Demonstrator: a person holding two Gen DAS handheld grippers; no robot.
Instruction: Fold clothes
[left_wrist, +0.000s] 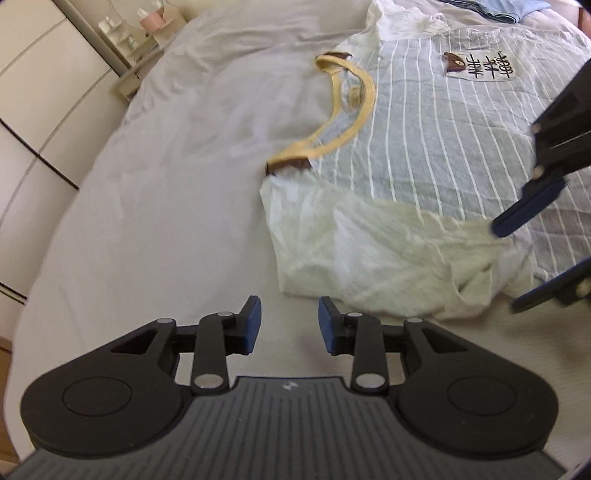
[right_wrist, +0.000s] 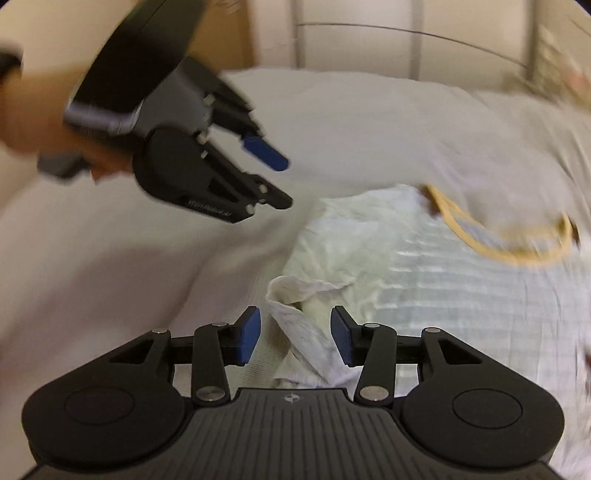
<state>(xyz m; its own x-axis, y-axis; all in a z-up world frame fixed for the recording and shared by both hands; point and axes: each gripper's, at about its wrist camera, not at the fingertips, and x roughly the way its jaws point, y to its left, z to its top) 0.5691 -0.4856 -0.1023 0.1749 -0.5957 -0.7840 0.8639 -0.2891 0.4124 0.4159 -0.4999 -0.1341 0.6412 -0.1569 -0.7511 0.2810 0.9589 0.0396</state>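
I take the yellow collar (left_wrist: 347, 107) of the striped shirt (left_wrist: 424, 122) as my landmark. The shirt lies flat on the pale bedsheet (left_wrist: 166, 184), its grey white-striped body spreading away from the collar toward a chest patch (left_wrist: 480, 64) with dark characters. On the near side of the collar, the cream sleeve (left_wrist: 369, 254) lies crumpled over the shirt's edge.

My left gripper (left_wrist: 290, 328) hangs above bare sheet, nearer to me than the collar and just short of the sleeve's hem; its jaws stand apart with nothing between them. My right gripper (left_wrist: 513, 266) comes in from the far side of the sleeve, away from the collar, its blue pads (left_wrist: 517, 214) spread wide, one tip touching or just over the sleeve's wrinkled end.

In the right wrist view, that gripper's jaws are apart with the sleeve's folded edge (right_wrist: 295, 295) lying between the pads, not pinched. A hand (right_wrist: 48, 129) holds the left gripper over the sheet, well apart from the collar. That view is blurred.
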